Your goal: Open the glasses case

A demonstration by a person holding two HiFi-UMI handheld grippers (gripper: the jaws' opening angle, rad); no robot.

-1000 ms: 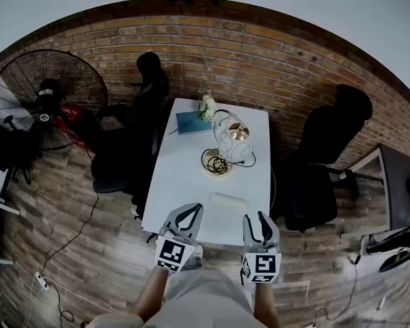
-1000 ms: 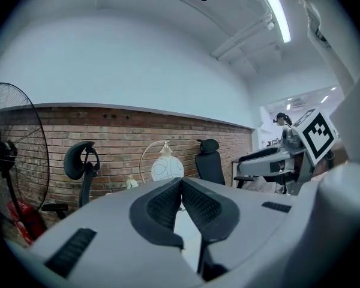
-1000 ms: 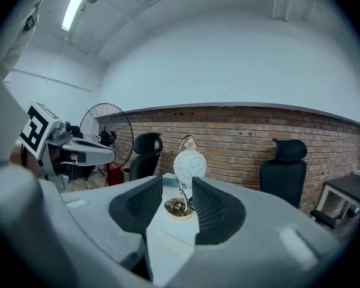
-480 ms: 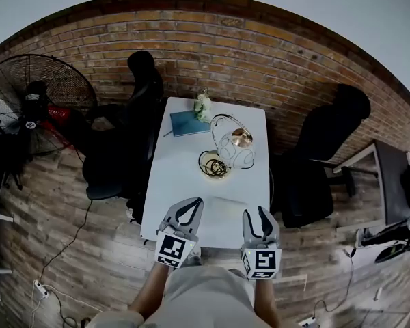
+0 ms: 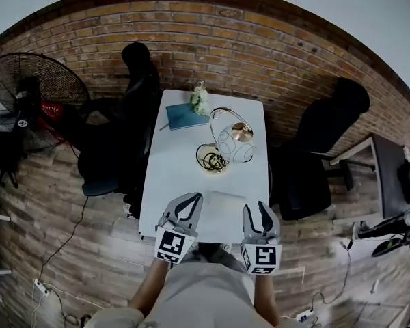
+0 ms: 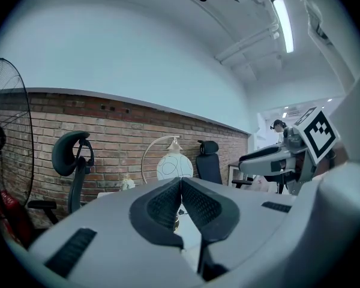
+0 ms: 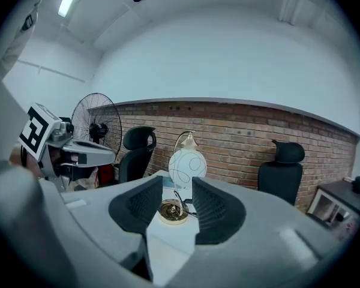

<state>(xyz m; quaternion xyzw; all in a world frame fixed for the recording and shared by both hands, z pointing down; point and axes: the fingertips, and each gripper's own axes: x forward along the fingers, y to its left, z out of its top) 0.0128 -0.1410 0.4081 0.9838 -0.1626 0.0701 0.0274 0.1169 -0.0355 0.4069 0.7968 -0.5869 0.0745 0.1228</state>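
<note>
A brick wall (image 5: pixel 260 39) stands behind a long white desk (image 5: pixel 171 183) on a wooden floor (image 5: pixel 55 238). A big black fan (image 5: pixel 34 94) is at the left. One black chair (image 5: pixel 133 80) is beside the desk's left side and another chair (image 5: pixel 328 121) is at its right. On the far half of the desk stands a lamp (image 5: pixel 232 139) with a round white globe, and a blue notebook (image 5: pixel 183 116) lies beyond it. The pale glasses case (image 5: pixel 225 200) lies closed and flat near the near edge of the desk, between the two claws, and neither one touches it. The left claw (image 6: pixel 180 182) is clenched with its tips together and nothing in it. The right claw (image 7: pixel 177 188) is released; its jaws stand apart and grasp nothing.
</note>
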